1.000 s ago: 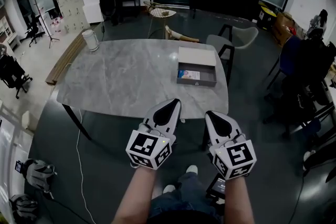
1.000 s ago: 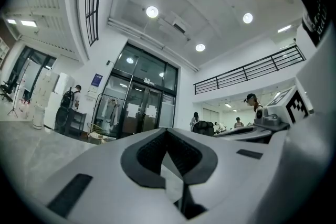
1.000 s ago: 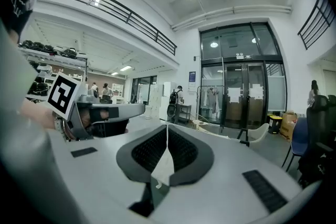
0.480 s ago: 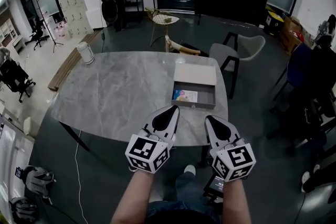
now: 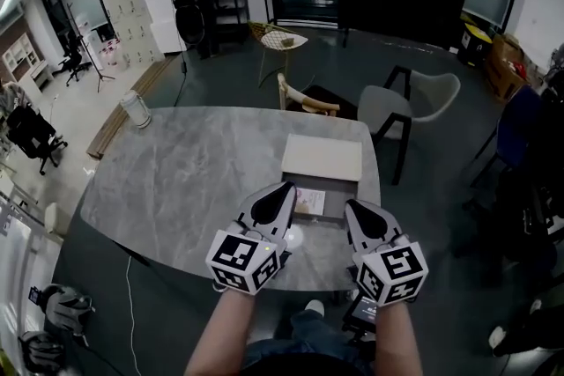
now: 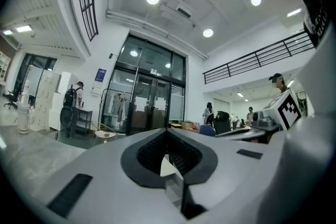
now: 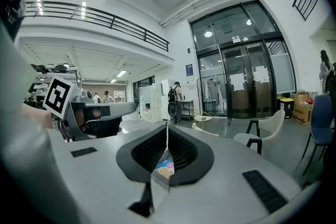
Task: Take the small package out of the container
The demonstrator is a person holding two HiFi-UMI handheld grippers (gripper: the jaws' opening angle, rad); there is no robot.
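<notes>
A grey chair and a wooden chair stand behind the marble table, and a white bin by its far left corner. The small package lies inside the open box, its pale lid just behind. The left tongs and right tongs flank it, both pressed together and empty. The package's print is too small to read

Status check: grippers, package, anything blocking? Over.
Left gripper and right gripper shut, empty, over near edge of table. Package in open box, untouched. Nothing blocking.
</notes>
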